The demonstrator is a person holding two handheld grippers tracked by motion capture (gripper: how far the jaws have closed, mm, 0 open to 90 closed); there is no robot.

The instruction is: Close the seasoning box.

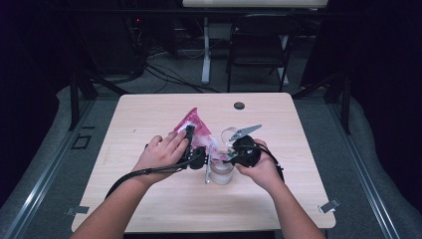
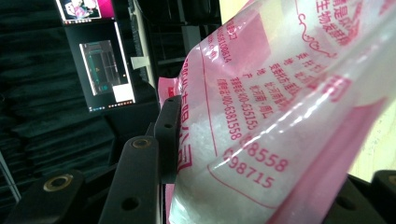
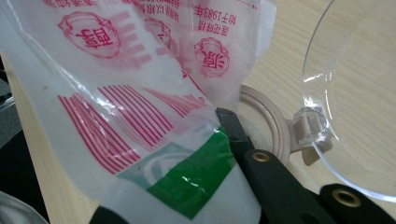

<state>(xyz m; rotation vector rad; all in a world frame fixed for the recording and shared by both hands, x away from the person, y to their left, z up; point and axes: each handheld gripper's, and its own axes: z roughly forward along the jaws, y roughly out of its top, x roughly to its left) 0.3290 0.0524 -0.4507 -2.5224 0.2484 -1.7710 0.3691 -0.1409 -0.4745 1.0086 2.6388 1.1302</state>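
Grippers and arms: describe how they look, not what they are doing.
Both grippers are black. The left gripper trails a black cable along the forearm; the right gripper carries a grey three-cornered plate on top. Their jaws are flat black bars with brass-coloured rivets. The forearms are bare, with no sleeves in view.

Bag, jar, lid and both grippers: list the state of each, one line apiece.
pink plastic bag: lifted, tilted over the jar, white granules inside.
jar: upright on the table, open.
clear hinged lid: flipped back.
left gripper: shut on the bag.
right gripper: shut on the bag's lower edge.
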